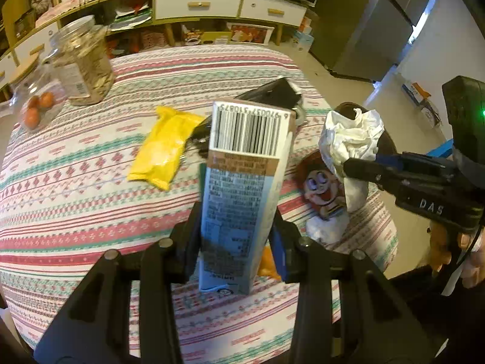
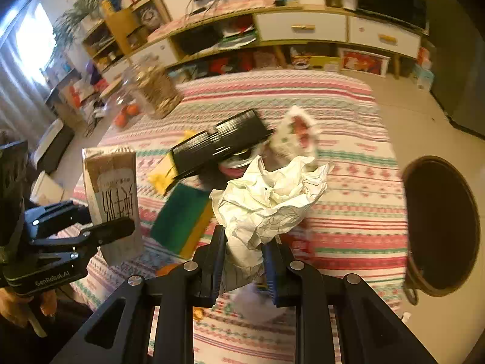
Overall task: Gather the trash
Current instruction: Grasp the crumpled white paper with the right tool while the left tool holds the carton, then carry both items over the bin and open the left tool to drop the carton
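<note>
The left gripper [image 1: 239,239] fingers clamp the stiff, light carton [image 1: 242,188] low on its sides, while the right gripper [image 2: 244,261] fingers pinch the soft crumpled paper [image 2: 269,200] at its squashable base

Left tongs [image 1: 239,242] and right tongs [image 2: 244,262]: black linkage arms with round silver pivot pins, blue finger pads; white lettering on bodies; green indicator light.
</note>
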The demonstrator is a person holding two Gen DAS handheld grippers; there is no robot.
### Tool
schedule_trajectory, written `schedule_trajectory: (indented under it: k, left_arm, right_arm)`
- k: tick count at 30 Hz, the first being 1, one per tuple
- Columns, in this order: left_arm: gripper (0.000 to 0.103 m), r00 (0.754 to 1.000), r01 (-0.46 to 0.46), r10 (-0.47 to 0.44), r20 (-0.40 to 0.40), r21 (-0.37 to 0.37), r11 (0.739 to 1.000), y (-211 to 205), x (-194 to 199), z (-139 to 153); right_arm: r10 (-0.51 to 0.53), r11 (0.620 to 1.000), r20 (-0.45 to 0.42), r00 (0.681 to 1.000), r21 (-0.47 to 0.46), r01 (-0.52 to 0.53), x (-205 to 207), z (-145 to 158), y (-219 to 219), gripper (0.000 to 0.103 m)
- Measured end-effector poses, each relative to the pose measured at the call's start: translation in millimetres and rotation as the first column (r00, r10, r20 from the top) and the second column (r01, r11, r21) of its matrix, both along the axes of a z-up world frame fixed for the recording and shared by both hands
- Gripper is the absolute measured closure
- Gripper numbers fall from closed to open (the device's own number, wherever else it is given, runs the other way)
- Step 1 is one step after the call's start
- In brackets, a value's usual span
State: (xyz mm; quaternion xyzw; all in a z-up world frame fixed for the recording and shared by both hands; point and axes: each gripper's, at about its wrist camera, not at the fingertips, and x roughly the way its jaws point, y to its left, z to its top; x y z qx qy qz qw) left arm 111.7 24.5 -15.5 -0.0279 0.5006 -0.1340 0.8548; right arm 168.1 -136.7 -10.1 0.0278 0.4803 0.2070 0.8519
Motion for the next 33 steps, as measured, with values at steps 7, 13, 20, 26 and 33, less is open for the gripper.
schedule_trajectory:
  k: [7,13,20,26,33]
  left_arm:
    - [0.061,0.998,0.06,-0.06,0.018,-0.02,0.998,-39.2,8.0,5.0]
    - [0.061,0.992,0.12,-0.119,0.028,-0.028,0.992,-80.0,14.8,6.4]
    - [0.061,0.979,0.198,-0.197,0.046,-0.019,0.98,-129.6,22.6,8.9]
    - [0.061,0.973,0.23,-0.228,0.045,-0.03,0.973,-164.3,40.5,5.3]
    - [0.061,0.968,0.251,-0.25,0.023,-0.083,0.964,-220.3,70.9,-3.3]
  right_arm:
    - [-0.082,0.997,0.014,0.997,0.014,0.081,-4.3,10.5,-46.6,0.079]
    - [-0.158,0.987,0.019,0.987,0.006,0.158,-10.8,12.6,-89.6,0.078]
    - [-0.257,0.966,0.024,0.966,-0.001,0.257,-18.2,14.7,-147.9,0.078]
    - [-0.334,0.943,0.01,0.943,-0.018,0.334,-18.9,6.1,-196.6,0.078]
    - [-0.414,0.91,-0.033,0.91,-0.028,0.413,-21.6,-9.9,-252.1,0.078]
